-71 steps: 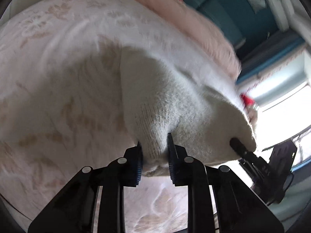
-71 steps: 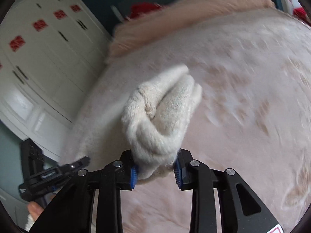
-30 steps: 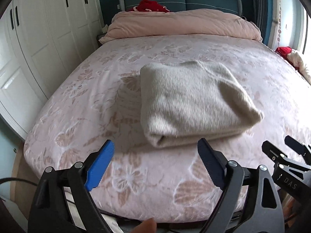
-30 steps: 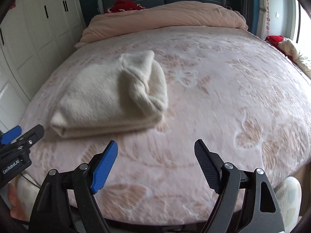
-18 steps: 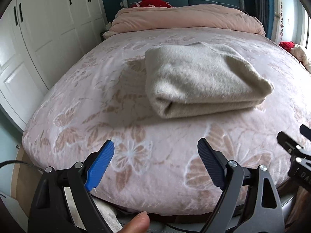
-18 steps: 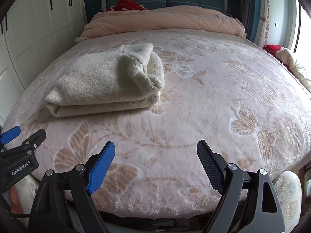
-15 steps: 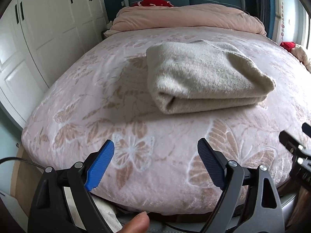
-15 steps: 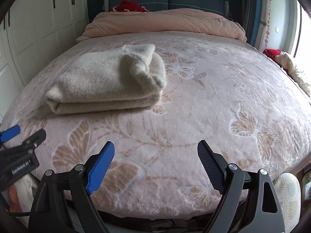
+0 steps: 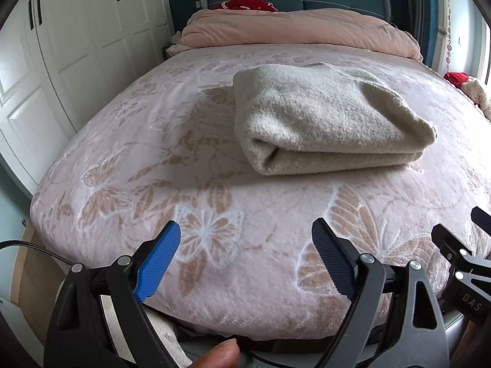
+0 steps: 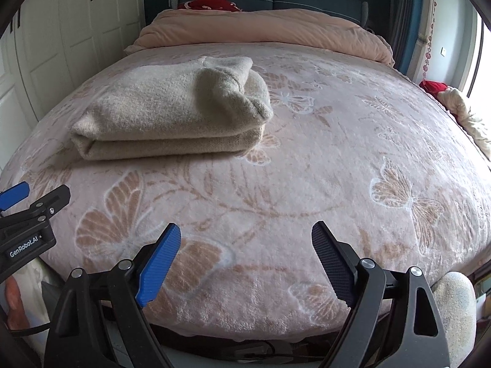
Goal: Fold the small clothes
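A cream knitted sweater (image 9: pixel 322 119) lies folded in a thick rectangle on the pink butterfly-patterned bed (image 9: pixel 214 202). It also shows in the right wrist view (image 10: pixel 172 116), left of centre. My left gripper (image 9: pixel 245 257) is open and empty, held low at the foot of the bed, well short of the sweater. My right gripper (image 10: pixel 245 257) is open and empty too, at the foot of the bed, to the right of the sweater. Each gripper shows at the edge of the other's view.
A pink duvet (image 9: pixel 300 30) is bunched at the head of the bed, with a red item (image 9: pixel 245 0) behind it. White wardrobe doors (image 9: pixel 61 46) line the left side. Red and cream clothes (image 10: pixel 451 104) lie at the bed's right edge.
Both grippers let go of the sweater, opened, and pulled back to the foot of the bed. The folded sweater now rests on the bed. In the last half second little moves.
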`<state>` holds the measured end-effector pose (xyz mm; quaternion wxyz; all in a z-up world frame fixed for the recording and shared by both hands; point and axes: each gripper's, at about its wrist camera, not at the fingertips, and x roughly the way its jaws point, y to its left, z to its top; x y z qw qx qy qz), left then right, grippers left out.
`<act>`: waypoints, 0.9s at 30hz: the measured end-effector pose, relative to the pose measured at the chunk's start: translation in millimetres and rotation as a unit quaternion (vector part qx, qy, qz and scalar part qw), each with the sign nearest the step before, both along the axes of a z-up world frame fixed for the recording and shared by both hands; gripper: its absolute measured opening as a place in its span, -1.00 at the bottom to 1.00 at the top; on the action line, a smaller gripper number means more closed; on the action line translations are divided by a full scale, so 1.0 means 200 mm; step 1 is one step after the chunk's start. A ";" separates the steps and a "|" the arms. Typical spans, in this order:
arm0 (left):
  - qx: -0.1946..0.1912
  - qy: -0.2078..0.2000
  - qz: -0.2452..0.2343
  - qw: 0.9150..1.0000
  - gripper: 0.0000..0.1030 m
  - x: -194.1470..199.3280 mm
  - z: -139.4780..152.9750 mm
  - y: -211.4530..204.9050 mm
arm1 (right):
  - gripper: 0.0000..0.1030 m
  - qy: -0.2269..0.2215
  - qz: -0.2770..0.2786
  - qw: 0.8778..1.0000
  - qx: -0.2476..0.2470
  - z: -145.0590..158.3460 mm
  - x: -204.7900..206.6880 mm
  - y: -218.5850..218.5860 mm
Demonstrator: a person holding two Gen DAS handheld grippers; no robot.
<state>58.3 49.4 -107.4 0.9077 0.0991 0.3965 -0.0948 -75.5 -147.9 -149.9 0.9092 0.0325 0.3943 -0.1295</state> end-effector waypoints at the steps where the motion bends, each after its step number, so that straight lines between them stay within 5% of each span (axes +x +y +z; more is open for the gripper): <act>1: 0.001 -0.001 0.000 1.000 0.65 -0.01 0.00 0.00 | 0.66 0.000 0.000 1.000 -0.002 0.00 0.00 0.01; 27: 0.004 0.002 0.001 1.000 0.65 -0.03 -0.01 -0.02 | 0.66 0.013 0.010 1.000 -0.019 -0.03 0.00 0.13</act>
